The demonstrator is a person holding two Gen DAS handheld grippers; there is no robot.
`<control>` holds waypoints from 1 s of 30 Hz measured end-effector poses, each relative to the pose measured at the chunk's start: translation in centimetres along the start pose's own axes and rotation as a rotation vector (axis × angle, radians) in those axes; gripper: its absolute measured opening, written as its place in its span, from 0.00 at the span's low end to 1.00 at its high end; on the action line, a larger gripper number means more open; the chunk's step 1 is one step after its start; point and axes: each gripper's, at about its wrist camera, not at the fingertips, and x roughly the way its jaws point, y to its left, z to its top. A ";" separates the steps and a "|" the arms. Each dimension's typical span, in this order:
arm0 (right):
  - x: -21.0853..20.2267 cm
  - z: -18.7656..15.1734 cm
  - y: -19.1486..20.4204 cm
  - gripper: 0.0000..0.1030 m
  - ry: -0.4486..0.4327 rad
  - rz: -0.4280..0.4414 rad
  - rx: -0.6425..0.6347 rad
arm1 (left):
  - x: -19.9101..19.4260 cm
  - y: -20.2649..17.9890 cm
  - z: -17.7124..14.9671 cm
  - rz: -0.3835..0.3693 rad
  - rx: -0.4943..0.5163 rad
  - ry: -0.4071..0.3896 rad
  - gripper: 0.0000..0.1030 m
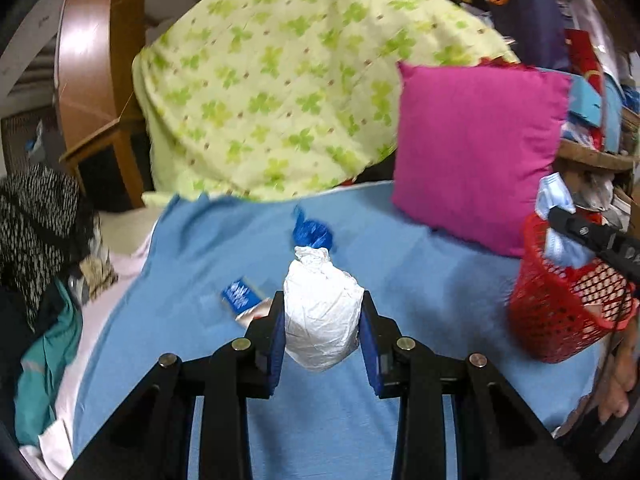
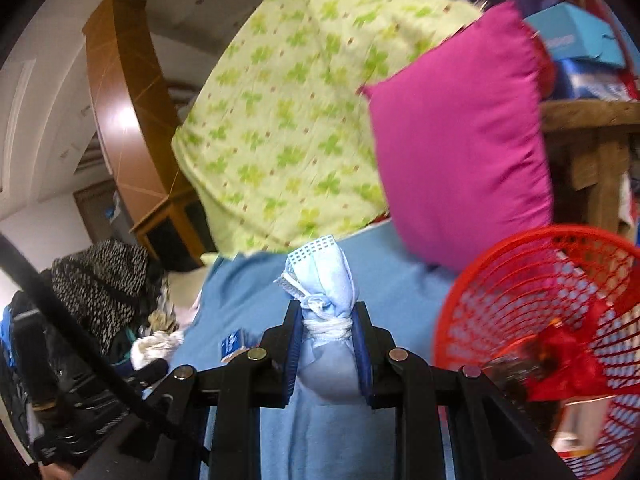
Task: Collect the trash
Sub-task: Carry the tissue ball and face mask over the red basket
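Left gripper (image 1: 323, 312): matte black plastic frame, two angular arms running back from jaws, each with triangular cut-outs. Four round brass-coloured pivot pins across linkage, two either side of jaws. Blue ribbed pads line inner faces of jaws.

Right gripper (image 2: 327, 322): same build; black linkage, four brass-coloured pins, blue pads inside jaws. Thin black cable crosses diagonally, left of jaws and below.

Person's hand (image 1: 618, 380) at far right of left jaws, partly visible, blurred; sleeve not discernible.

Both wrist views close, facing pink pillow (image 1: 480, 152), sharing bed (image 2: 248, 280)
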 end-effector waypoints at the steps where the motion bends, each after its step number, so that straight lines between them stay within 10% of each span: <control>1: -0.4 0.2 -0.4 0.25 -0.009 -0.006 0.004 | -0.4 -0.5 0.3 -0.001 0.011 -0.008 0.34; 30: -6.0 2.6 -8.5 0.25 -0.128 -0.077 0.122 | -1.6 -11.5 5.0 -0.068 0.162 -0.066 0.34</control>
